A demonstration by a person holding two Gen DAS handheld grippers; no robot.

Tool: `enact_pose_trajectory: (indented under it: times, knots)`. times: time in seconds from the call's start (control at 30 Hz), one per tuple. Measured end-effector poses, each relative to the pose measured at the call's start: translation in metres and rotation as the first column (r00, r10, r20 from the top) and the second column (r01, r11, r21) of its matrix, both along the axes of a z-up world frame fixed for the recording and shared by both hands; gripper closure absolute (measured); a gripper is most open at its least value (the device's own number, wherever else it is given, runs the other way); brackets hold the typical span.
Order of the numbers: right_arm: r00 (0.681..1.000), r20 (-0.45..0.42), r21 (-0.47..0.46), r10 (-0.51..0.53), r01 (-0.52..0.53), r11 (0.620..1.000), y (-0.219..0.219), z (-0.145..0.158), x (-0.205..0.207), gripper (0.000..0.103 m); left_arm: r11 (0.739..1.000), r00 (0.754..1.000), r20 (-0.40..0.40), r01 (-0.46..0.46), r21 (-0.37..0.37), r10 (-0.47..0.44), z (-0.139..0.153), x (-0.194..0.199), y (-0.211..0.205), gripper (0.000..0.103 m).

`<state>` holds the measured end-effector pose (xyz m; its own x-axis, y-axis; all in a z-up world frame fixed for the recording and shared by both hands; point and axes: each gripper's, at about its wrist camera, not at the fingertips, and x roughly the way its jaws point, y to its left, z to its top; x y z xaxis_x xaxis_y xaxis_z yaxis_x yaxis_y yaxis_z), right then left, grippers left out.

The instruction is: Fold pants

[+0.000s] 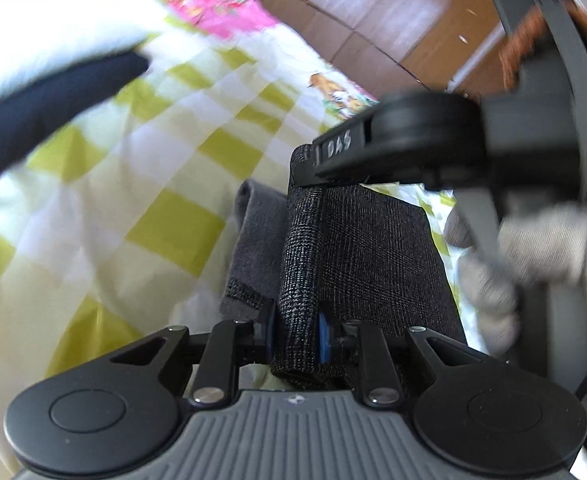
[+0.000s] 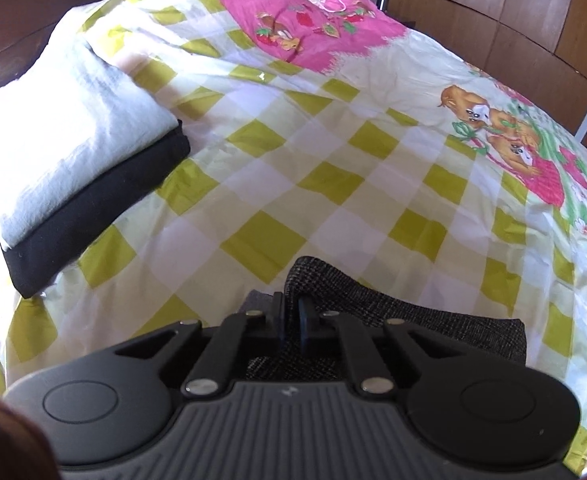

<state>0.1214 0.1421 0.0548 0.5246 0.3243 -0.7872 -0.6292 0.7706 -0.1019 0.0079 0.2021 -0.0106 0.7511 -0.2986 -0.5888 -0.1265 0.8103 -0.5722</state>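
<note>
checked bedsheet (image 2: 313, 184), pants (image 1: 357, 264) stretched between tools

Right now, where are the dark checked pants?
The pants are held above the checkered bedspread, pinched by both the left gripper and right gripper. A folded white and black pile lies to their left.

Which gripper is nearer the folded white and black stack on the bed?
Hard to call; neither is near. The left gripper and right gripper both clamp the grey pants, with the stack off to the left across bare bedsheet in both wrist views.
</note>
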Motion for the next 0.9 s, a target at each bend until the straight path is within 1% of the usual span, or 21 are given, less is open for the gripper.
enact_pose_trajectory:
  times: [0.03,0.1,0.17,0.2,0.23,0.33,0.37,0.4,0.47,0.5,0.53,0.63,0.7,0.77,0.83,0.9]
  knots:
    - [1.0,0.016,-0.015,0.011,-0.011,1.0,0.006,-0.006,-0.002,0.096,1.0,1.0,-0.01,-0.008,-0.009,0.008,-0.002,0.0,0.002,0.069]
    - [0.997,0.052,-0.035,0.063,-0.061,0.997,0.015,-0.016,-0.009,0.095,1.0,1.0,-0.021,-0.014,0.012,0.015,-0.002,0.001,0.001,0.069]
    - [0.993,0.06,-0.062,0.105,-0.101,0.993,0.025,-0.03,-0.013,0.094,0.999,0.999,-0.025,-0.023,0.041,0.024,-0.002,0.001,-0.001,0.068]
    - [0.991,0.062,-0.067,0.121,-0.117,0.991,0.029,-0.036,-0.013,0.093,0.999,0.999,-0.028,-0.031,0.043,0.032,-0.002,0.001,0.0,0.068]
    - [0.99,0.052,-0.059,0.128,-0.125,0.99,0.03,-0.04,-0.01,0.093,0.998,0.999,-0.029,-0.035,0.047,0.037,-0.002,0.001,0.001,0.066]
    - [0.993,0.022,0.019,0.113,-0.114,0.993,0.025,-0.045,-0.002,0.091,0.996,0.998,-0.037,-0.038,0.078,0.041,0.0,0.0,0.0,0.064]
    - [0.994,0.008,0.05,0.111,-0.111,0.993,0.021,-0.046,0.0,0.086,0.995,0.999,-0.039,-0.033,0.093,0.037,0.002,0.0,-0.002,0.063]
    - [0.993,-0.007,0.08,0.12,-0.119,0.99,0.017,-0.046,0.001,0.078,0.994,0.999,-0.04,-0.03,0.106,0.035,0.003,-0.001,-0.004,0.061]
    - [0.989,-0.057,0.168,0.134,-0.123,0.978,0.008,-0.039,0.004,0.068,0.993,0.999,-0.038,-0.028,0.116,0.032,0.007,-0.004,-0.005,0.059]
    - [0.988,-0.064,0.205,0.137,-0.121,0.971,0.004,-0.032,0.003,0.067,0.991,0.999,-0.043,-0.024,0.132,0.03,0.008,-0.003,-0.006,0.058]
    - [0.988,-0.053,0.226,0.144,-0.129,0.965,0.0,-0.025,0.002,0.067,0.989,0.998,-0.045,-0.024,0.146,0.031,0.009,-0.003,-0.007,0.058]
    - [0.982,-0.064,0.342,0.176,-0.144,0.929,-0.015,-0.001,0.0,0.07,0.987,0.999,-0.039,-0.028,0.161,0.035,0.018,-0.008,-0.009,0.059]
    - [0.985,-0.038,0.366,0.169,-0.143,0.919,-0.027,0.015,-0.001,0.07,0.98,0.999,-0.026,-0.036,0.197,0.042,0.026,-0.01,-0.01,0.059]
    - [0.989,-0.013,0.397,0.145,-0.128,0.909,-0.049,0.031,-0.001,0.07,0.971,0.999,-0.003,-0.047,0.236,0.049,0.038,-0.016,-0.014,0.059]
    - [0.994,-0.016,0.417,0.105,-0.089,0.905,-0.077,0.041,0.002,0.069,0.963,0.998,0.025,-0.061,0.263,0.057,0.049,-0.018,-0.016,0.059]
    - [0.999,-0.008,0.409,0.053,-0.045,0.911,-0.107,0.045,0.004,0.067,0.953,0.996,0.07,-0.068,0.294,0.049,0.06,-0.015,-0.021,0.059]
